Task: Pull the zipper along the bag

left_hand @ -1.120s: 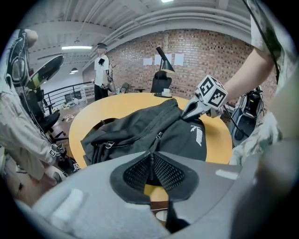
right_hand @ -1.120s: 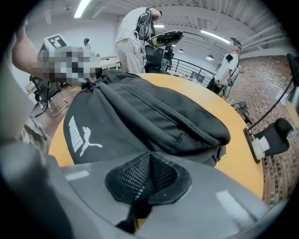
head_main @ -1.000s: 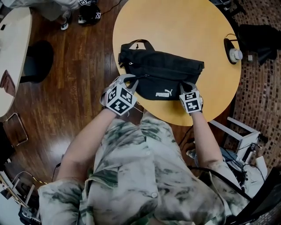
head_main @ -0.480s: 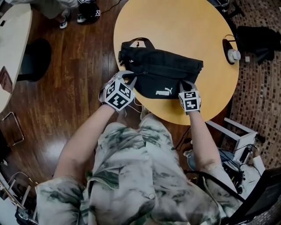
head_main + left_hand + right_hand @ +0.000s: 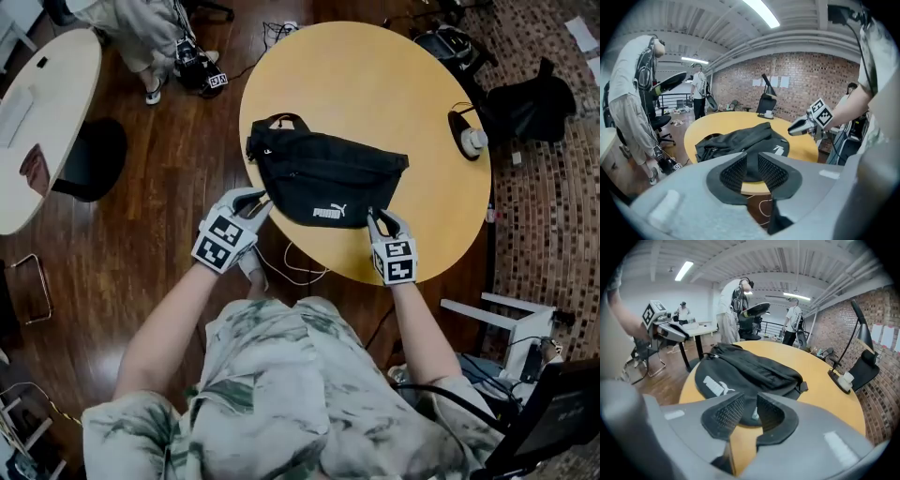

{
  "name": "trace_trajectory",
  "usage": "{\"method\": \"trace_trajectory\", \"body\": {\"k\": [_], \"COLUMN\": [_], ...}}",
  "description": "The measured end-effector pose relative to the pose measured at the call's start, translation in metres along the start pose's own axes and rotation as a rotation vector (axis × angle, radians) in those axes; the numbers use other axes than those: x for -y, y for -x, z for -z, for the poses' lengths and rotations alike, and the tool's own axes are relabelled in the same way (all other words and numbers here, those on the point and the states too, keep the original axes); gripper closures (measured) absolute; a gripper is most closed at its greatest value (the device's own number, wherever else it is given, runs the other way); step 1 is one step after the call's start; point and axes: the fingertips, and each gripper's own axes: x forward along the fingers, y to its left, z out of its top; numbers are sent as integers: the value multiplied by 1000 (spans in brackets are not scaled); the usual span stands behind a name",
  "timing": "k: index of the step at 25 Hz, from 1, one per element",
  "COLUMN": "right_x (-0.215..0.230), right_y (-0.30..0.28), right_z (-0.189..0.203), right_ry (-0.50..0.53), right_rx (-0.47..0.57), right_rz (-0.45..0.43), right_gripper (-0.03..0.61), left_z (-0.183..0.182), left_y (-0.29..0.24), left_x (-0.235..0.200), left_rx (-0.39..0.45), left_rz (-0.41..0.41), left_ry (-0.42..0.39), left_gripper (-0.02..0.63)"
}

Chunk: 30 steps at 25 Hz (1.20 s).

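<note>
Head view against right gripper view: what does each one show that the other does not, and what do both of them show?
Only the head view shows the marker cube on the right gripper and the right forearm behind it. Only the right gripper view shows the brick wall, the ceiling lights, and that gripper's jaws standing apart, pressing on nothing. Both show the black bag, the round yellow table and the desk lamp.

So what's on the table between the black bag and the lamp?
Nothing; in the head view, just bare yellow tabletop separates the bag from the lamp.
</note>
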Motion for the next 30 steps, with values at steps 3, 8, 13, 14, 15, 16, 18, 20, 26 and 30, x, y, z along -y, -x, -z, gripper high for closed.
{"method": "trace_trajectory", "body": {"k": [3,8,13,14,15,16,18,20,26,30], "right_x": [-30,-71,-94,-100,-106,-110,-114,-119,-151,-198], "right_y": [64,167,255,272,288,303,328,347,404,438], "right_z": [17,47,98,105,108,109,110,113,122,117], "right_ry": [1,14,13,13,11,7,-5,-18,-22,-28], "right_rx": [66,186,240,251,262,276,302,322,349,393], "right_rz": [-51,-166,-237,-245,-249,-248,-242,-242,-208,-200], "right_gripper": [511,509,506,506,506,507,506,508,507,506], "left_z": [-7,-24,-24,-23,-23,-24,-29,-35,-34,-13], "left_y": [45,112,149,157,164,171,182,188,217,263], "left_x": [63,175,289,308,324,337,357,372,428,453], "left_rx": [88,207,232,225,217,210,203,208,245,257], "left_rz": [21,-17,-16,0,19,36,64,84,189,224], "left_ry": [25,67,69,62,52,41,22,4,-24,-23], "left_gripper": [535,535,537,538,538,538,538,538,538,538]}}
